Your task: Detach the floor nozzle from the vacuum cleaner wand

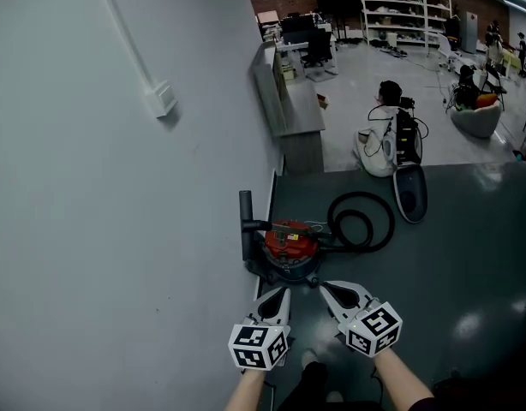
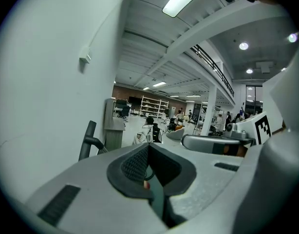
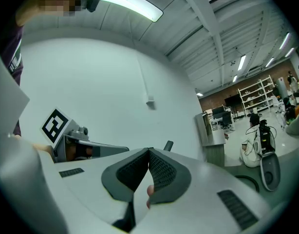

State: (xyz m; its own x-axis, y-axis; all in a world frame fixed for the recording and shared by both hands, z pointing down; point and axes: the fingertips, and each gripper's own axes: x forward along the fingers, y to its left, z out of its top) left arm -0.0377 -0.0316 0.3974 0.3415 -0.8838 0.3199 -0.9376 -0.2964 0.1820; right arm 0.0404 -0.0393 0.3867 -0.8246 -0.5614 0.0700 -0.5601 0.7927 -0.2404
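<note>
Red vacuum canister (image 1: 289, 240) on dark floor (image 1: 469, 255), black hose loop (image 1: 361, 195) beside

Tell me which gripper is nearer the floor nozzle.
Right. The right gripper is just in front of the red canister, down-left of the floor nozzle in the head view; the left gripper sits farther left, toward the wall.

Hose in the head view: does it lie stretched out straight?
No, the hose curls in a loop beside the red vacuum cleaner.
</note>
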